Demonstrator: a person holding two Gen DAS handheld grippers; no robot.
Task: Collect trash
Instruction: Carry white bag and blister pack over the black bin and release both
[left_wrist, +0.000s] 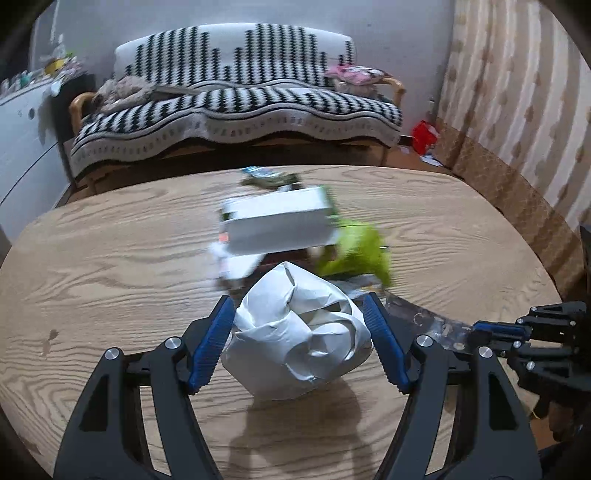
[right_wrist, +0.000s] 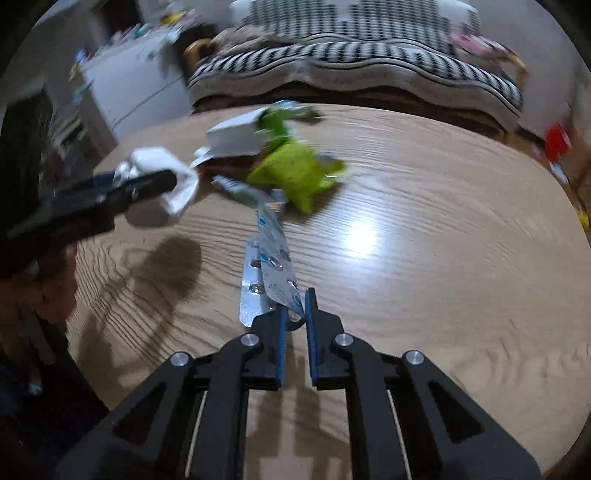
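Observation:
My left gripper (left_wrist: 301, 314) is shut on a crumpled white paper ball (left_wrist: 299, 332) and holds it above the wooden table (left_wrist: 110, 258). In the right wrist view the left gripper (right_wrist: 147, 184) and the paper ball (right_wrist: 162, 162) show at the left. My right gripper (right_wrist: 295, 306) is shut on a silver blister pack (right_wrist: 273, 258), held above the table; in the left wrist view the right gripper (left_wrist: 480, 328) and the blister pack (left_wrist: 424, 317) show at the right. A white box (left_wrist: 277, 225), a lime green wrapper (left_wrist: 354, 254) and other scraps lie on the table beyond.
A sofa (left_wrist: 236, 96) with a black-and-white throw stands behind the table. A red object (left_wrist: 424, 136) sits on the floor at the right by the curtain. A white cabinet (left_wrist: 22, 147) stands at the left.

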